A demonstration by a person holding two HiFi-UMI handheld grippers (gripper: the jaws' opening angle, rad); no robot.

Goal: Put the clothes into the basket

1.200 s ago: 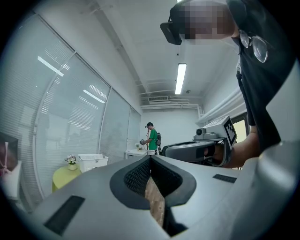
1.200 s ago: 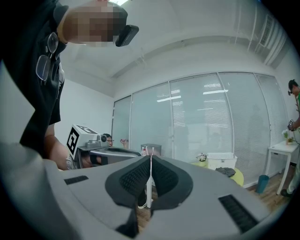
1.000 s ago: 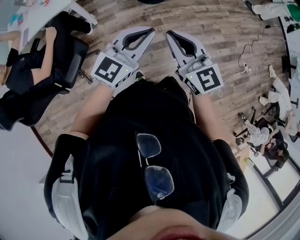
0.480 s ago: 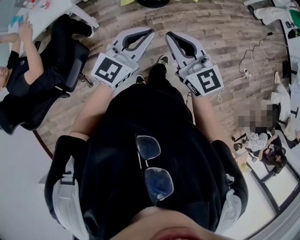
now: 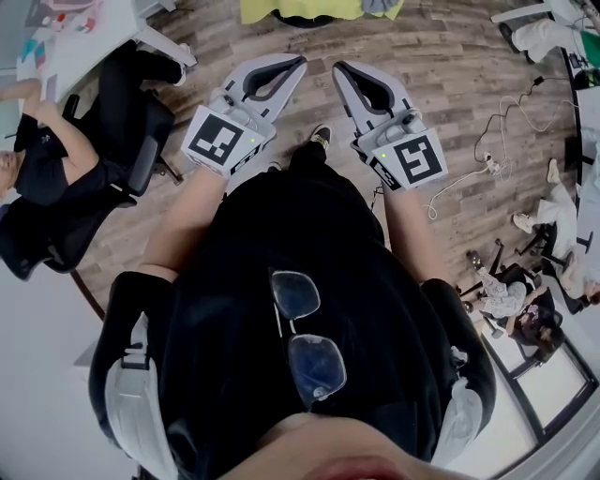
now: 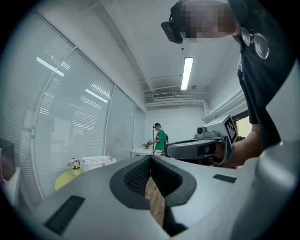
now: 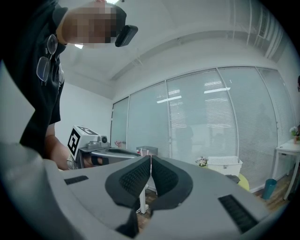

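The left gripper (image 5: pixel 298 62) is shut. Its two tips touch and nothing is between them. The right gripper (image 5: pixel 339 66) is shut too, tip to tip, and it holds nothing. The person holds both out in front of the body, side by side and flat, over the wood floor (image 5: pixel 450 56). I think they are shut and held level because there is nothing to grab yet, and this is an easy way to carry them across a room.

The basket (image 6: pixel 96 161) is white with little holes in its sides. It sits on a round yellow counter (image 6: pixel 63 180) by the big window blinds, just beside a small flower pot (image 6: pixel 74 164). It is well apart from both grippers. Both gripper views look toward it, so I think the person is heading that way.

I cannot find the clothes for sure. At the top edge of the head view there is a yellow patch (image 5: pixel 291 9) with a grey bit (image 5: pixel 380 6) next to it. That grey bit may be cloth, but it is cut off and too small to tell.

The task has not really begun. No clothes are picked up and I see none in the basket.

Some cables (image 5: pixel 487 141) lie on the floor to the right, and a person sits in a chair (image 5: pixel 141 141) to the left. The path between them looks fine for walking.
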